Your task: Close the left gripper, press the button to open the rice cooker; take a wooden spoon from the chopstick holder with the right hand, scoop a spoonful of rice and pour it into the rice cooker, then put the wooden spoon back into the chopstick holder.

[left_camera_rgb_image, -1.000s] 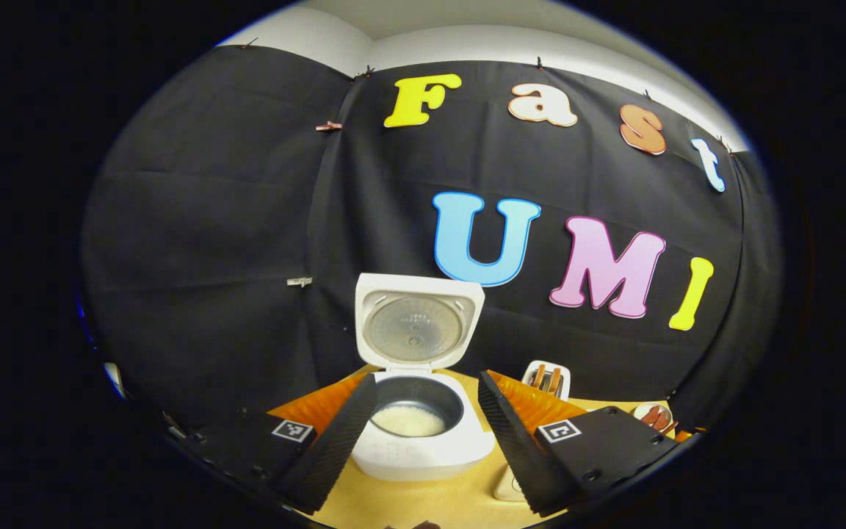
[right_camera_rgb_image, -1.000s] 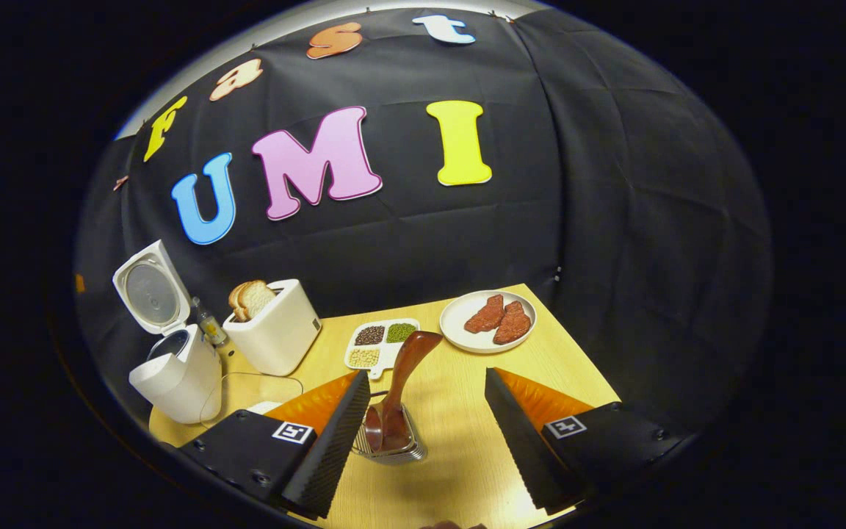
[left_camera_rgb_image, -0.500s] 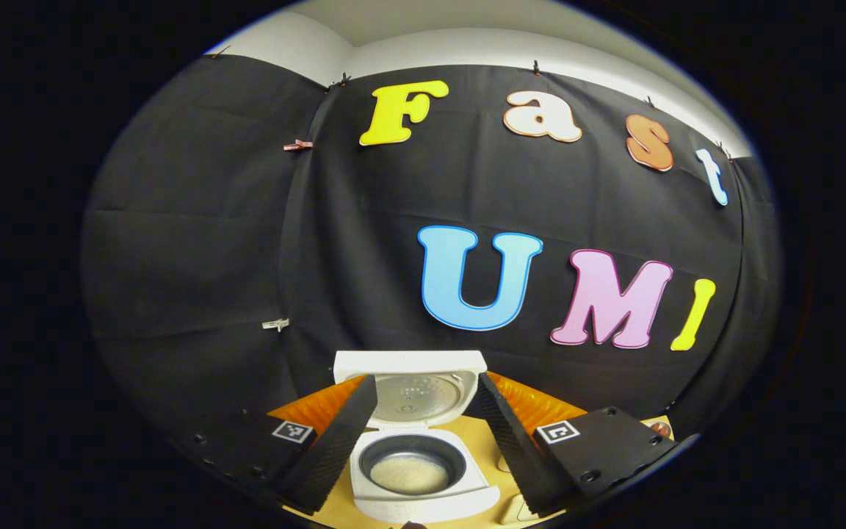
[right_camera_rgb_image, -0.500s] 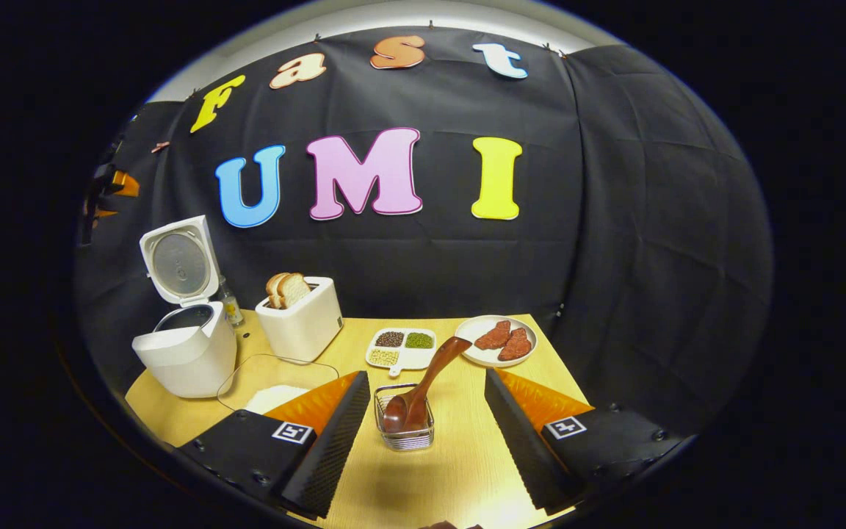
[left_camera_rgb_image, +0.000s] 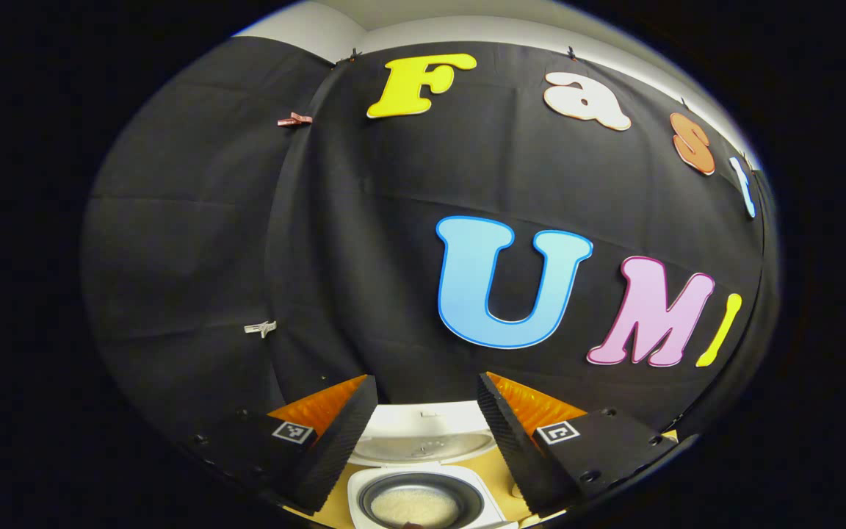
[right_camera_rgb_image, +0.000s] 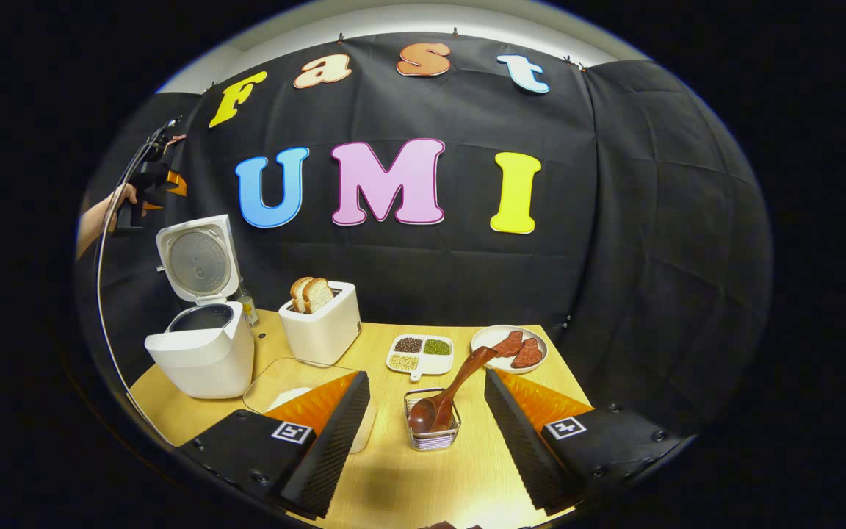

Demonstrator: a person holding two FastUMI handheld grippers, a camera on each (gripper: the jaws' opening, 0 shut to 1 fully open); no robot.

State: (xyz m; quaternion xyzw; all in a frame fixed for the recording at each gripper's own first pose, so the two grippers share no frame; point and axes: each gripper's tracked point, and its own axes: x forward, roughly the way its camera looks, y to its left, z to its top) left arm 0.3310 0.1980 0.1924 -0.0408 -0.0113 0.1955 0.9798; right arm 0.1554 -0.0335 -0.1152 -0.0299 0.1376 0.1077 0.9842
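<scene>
In the left gripper view the rice cooker (left_camera_rgb_image: 423, 494) sits at the bottom edge, its front cut off by the rim of the view. Its raised lid (left_camera_rgb_image: 423, 441) shows between the two fingers, the lower part foreshortened. Pale rice lies in the dark inner pot (left_camera_rgb_image: 417, 503). The left gripper (left_camera_rgb_image: 423, 419) hangs above the cooker with jaws spread wide, holding and touching nothing.

In the right gripper view the same cooker (right_camera_rgb_image: 203, 351) stands open at the table's (right_camera_rgb_image: 423, 470) left end, lid (right_camera_rgb_image: 197, 258) upright. Above and left of it, a hand (right_camera_rgb_image: 123, 197) grips the other gripper (right_camera_rgb_image: 151, 176); at that size and so near the edge its jaws are hard to make out.

The wooden spoon (right_camera_rgb_image: 446, 389) rests bowl-down in the wire chopstick holder (right_camera_rgb_image: 432, 425), its handle leaning up to the right toward a plate (right_camera_rgb_image: 487, 339) of what appear to be reddish meat slices. The right gripper (right_camera_rgb_image: 427, 419) is spread wide, a finger on either side of the holder and apart from it, gripping nothing.

A clear dish of rice (right_camera_rgb_image: 291, 389) lies partly hidden behind the gripper's left finger. A toaster (right_camera_rgb_image: 324, 330) with bread stands beside the cooker, a small bottle (right_camera_rgb_image: 248, 307) half hidden between them. A divided tray (right_camera_rgb_image: 419, 354) of grains lies behind the holder.
</scene>
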